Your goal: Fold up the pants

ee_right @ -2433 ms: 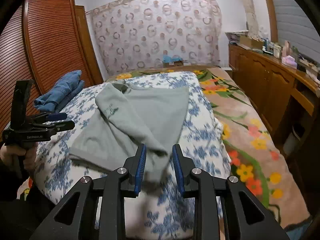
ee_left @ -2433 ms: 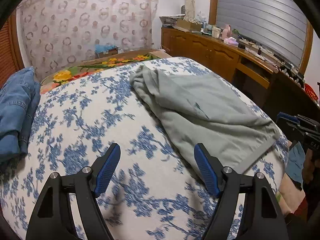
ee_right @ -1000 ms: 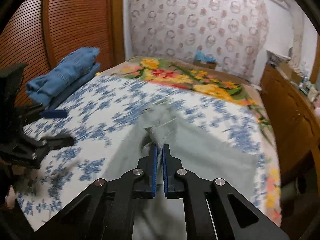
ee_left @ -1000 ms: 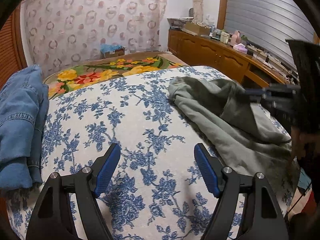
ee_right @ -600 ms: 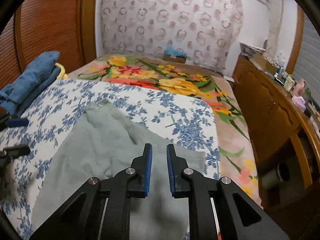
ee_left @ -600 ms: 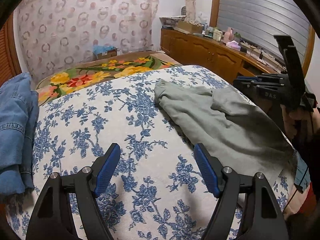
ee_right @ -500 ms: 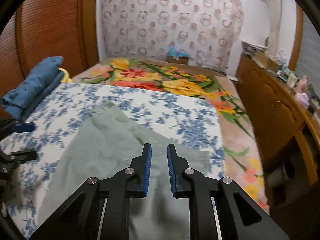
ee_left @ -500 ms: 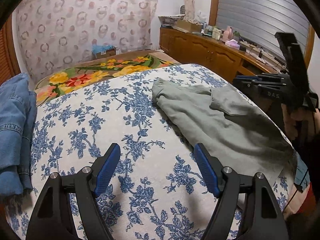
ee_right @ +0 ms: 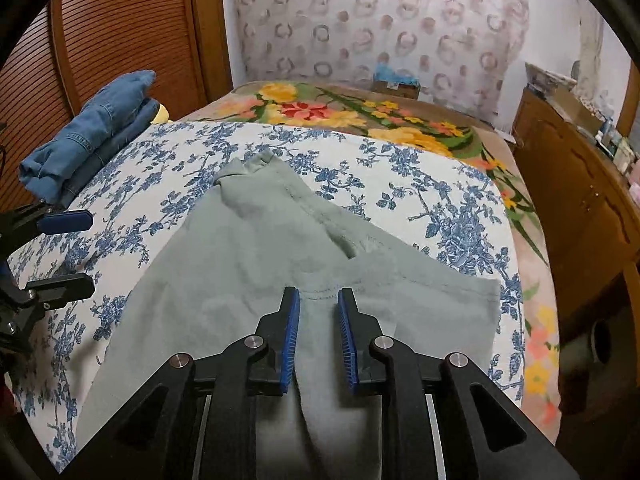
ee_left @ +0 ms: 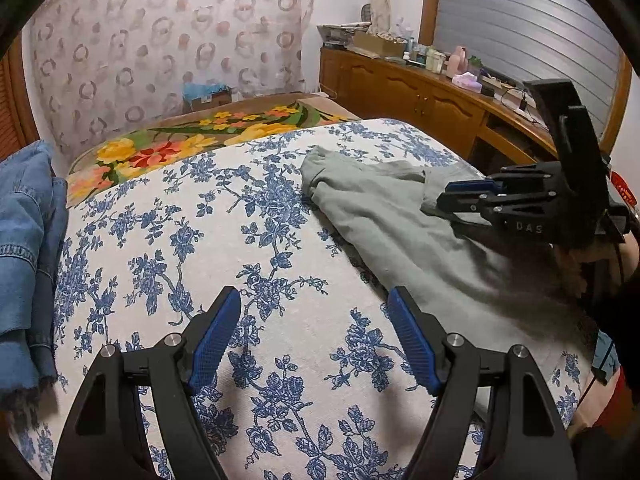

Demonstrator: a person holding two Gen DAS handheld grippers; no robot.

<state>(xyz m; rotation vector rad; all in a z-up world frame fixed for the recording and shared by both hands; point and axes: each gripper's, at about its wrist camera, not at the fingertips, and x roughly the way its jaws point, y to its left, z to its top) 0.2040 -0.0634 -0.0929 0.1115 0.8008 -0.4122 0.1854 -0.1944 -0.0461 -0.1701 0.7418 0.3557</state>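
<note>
Grey-green pants [ee_right: 248, 264] lie spread on the blue-flowered bedsheet [ee_right: 420, 184], one end bunched toward the far side. In the left wrist view the pants [ee_left: 400, 232] lie to the right. My left gripper [ee_left: 316, 336] is open and empty, over bare sheet left of the pants. My right gripper [ee_right: 318, 336] is open a little, low over the near part of the pants, with a fabric edge lying between its pads; it also shows in the left wrist view [ee_left: 472, 196].
Folded blue jeans [ee_right: 92, 128] lie at the bed's left edge. A flowered blanket [ee_right: 344, 112] covers the far end of the bed. A wooden cabinet [ee_right: 580, 200] with clutter on top runs along the right. A wooden sliding door [ee_right: 112, 28] stands to the left.
The right gripper carried the pants leg over, let it go, and has since opened a little wider above the pants. The left gripper stayed open, shifting only slightly.
</note>
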